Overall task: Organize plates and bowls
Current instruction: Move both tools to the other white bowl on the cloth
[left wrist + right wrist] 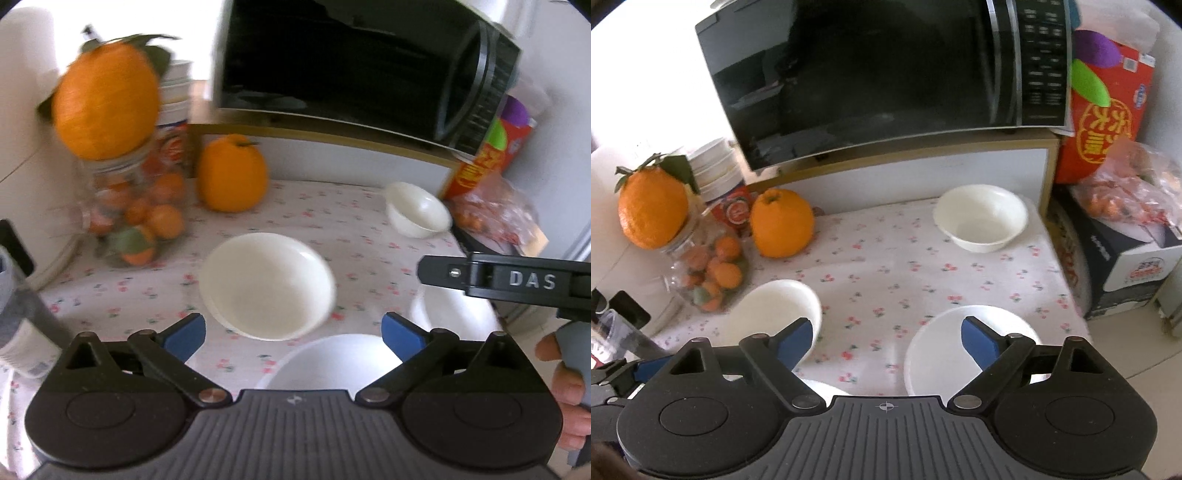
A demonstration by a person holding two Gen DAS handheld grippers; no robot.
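Note:
Several white dishes sit on the flowered tablecloth (886,266). A deep bowl (266,286) lies just ahead of my left gripper (293,328), which is open and holds nothing. A shallow dish (332,360) shows below and between its blue pads. A small bowl (980,218) stands at the far right by the shelf. My right gripper (886,332) is open and empty over bare cloth, with the deep bowl (779,310) by its left pad and a shallow dish (934,354) under its right pad. In the left wrist view one of its fingers (443,273) hangs over that dish (450,317).
A black microwave (886,74) on a low shelf closes off the back. Two large oranges (783,229), one on a jar of small oranges (709,273), crowd the left. A red box (1104,122), a fruit bag (1137,192) and a black box (1119,266) line the right.

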